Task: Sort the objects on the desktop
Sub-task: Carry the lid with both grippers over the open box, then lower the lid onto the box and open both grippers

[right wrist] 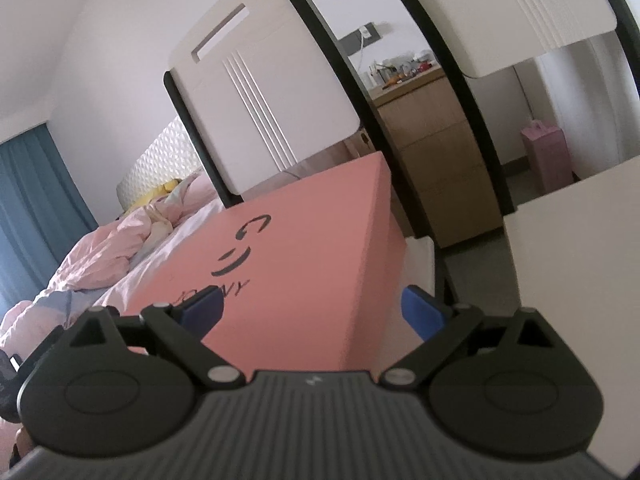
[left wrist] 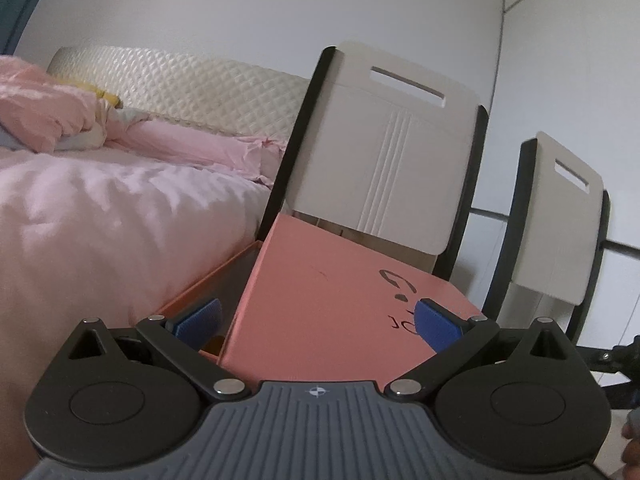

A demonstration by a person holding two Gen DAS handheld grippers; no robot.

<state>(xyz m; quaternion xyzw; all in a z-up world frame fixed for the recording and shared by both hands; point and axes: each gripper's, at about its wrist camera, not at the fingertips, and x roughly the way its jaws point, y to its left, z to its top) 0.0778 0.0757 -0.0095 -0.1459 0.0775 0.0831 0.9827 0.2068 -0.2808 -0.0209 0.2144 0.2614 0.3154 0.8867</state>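
Observation:
A pink box lid (left wrist: 344, 312) with black lettering lies tilted over an open orange-pink box (left wrist: 208, 292). My left gripper (left wrist: 318, 322) is open, its blue pads on either side of the lid's near left corner, the left pad (left wrist: 200, 320) over the box opening. In the right wrist view the same lid (right wrist: 304, 248) fills the middle. My right gripper (right wrist: 312, 312) is open, straddling the lid's near right edge, with its right pad (right wrist: 422, 312) beside the lid's side wall. What is inside the box is mostly hidden.
Two white chairs with black frames (left wrist: 384, 152) (left wrist: 560, 216) stand behind the box. A bed with pink bedding (left wrist: 100, 208) lies to the left. A white tabletop (right wrist: 580, 300) is at right, and a wooden dresser (right wrist: 432, 132) stands far back.

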